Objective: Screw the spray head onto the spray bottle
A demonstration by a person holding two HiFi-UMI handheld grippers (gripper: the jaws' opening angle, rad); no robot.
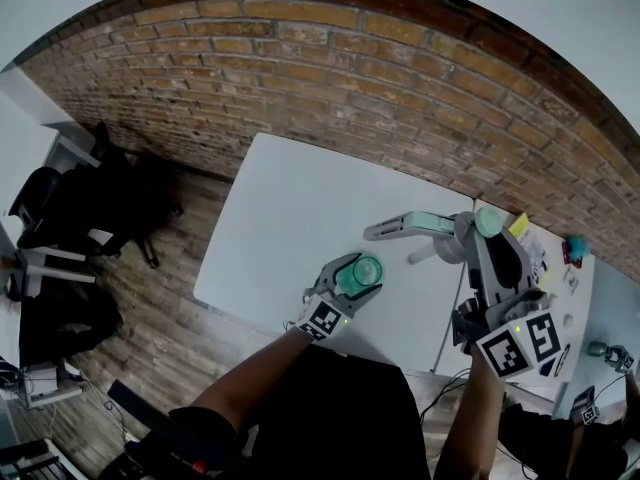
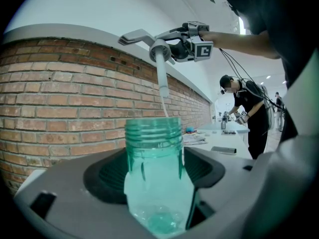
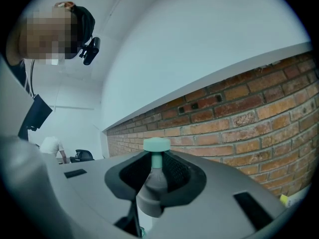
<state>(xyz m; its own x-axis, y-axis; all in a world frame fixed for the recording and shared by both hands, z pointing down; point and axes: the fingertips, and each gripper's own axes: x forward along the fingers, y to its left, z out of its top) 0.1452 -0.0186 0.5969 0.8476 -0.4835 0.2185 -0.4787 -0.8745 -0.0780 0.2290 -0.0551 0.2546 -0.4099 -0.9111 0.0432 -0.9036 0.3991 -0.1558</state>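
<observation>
The spray bottle (image 2: 157,178) is showing glossy translucent green plastic, the spray head (image 1: 410,225) matt grey plastic, the brick wall (image 1: 400,78) behind the table (image 1: 290,228) rough masonry.

No word, number or brand name can be read. The only signs are black-and-white square patterns (blocky shapes, not letters). One is on the cube (image 1: 325,319) of the left gripper (image 1: 357,273), at the near edge of the white table (image 1: 290,218). The other is on the cube (image 1: 520,346) of the right gripper (image 1: 468,236), just right of that table. Papers (image 1: 545,260) right of the table bear print too small to read.
</observation>
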